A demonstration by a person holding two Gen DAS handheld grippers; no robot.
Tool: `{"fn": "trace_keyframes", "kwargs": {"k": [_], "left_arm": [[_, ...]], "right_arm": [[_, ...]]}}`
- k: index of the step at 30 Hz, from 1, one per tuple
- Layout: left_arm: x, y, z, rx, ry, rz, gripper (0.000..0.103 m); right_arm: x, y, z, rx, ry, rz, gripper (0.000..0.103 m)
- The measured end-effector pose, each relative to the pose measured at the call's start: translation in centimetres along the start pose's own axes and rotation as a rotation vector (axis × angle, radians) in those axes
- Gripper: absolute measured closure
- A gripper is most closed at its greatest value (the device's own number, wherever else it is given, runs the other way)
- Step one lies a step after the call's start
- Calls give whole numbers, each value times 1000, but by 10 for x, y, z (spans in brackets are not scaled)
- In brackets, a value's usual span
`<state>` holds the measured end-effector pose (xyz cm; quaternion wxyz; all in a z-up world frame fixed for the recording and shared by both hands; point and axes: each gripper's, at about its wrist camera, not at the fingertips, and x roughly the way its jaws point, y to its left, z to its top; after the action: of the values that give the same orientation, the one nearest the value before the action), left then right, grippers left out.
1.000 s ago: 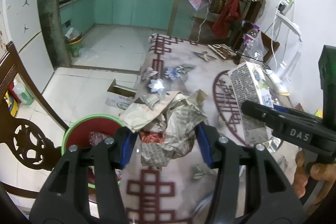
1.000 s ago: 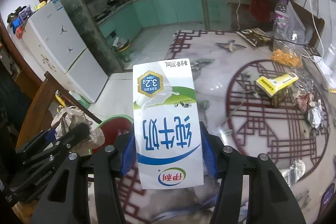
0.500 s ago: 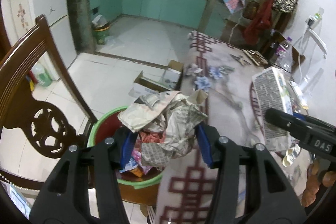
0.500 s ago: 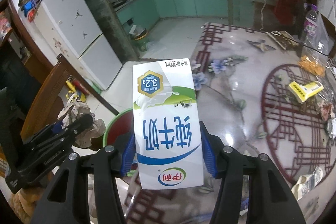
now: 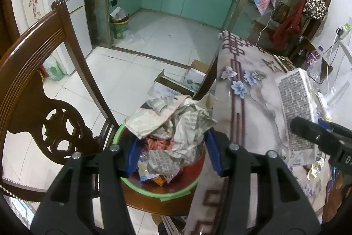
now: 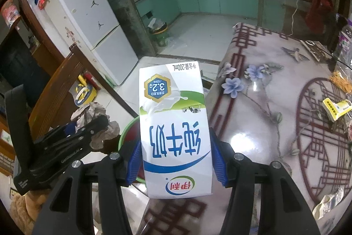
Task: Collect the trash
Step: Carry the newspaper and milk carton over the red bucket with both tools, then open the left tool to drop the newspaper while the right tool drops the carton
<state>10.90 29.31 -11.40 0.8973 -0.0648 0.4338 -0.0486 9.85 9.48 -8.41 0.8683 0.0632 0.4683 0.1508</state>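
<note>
On my left there's one wooden chair point(image 5: 33, 72), then my left gripper point(image 5: 173, 153) has its two blue pads pinched on one wad of crumpled paper point(image 5: 176, 122), hanging right over the one green-rimmed bin point(image 5: 176, 193) that sits on the chair seat beside the table point(image 5: 253, 102). Over on my right, the right gripper point(image 6: 175, 160) is clamped on one milk carton point(image 6: 173, 124), upside down, above the table edge.
</note>
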Motion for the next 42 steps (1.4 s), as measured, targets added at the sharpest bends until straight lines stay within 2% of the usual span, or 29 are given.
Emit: {"fn": "trace_keyframes", "kwargs": {"k": [11, 25, 39, 41, 42], "left_arm": [[23, 21, 8, -25, 36, 15, 53], [63, 40, 19, -43, 99, 32, 53], [85, 50, 21, -56, 141, 48, 53], [86, 52, 22, -64, 145, 63, 49], [85, 52, 22, -71, 145, 70, 41]], "right_arm": [[41, 19, 5, -33, 75, 19, 50], [94, 22, 7, -45, 179, 21, 50], [119, 29, 8, -56, 225, 37, 50], [119, 30, 9, -56, 226, 51, 48], [119, 30, 10, -54, 225, 56, 42]]}}
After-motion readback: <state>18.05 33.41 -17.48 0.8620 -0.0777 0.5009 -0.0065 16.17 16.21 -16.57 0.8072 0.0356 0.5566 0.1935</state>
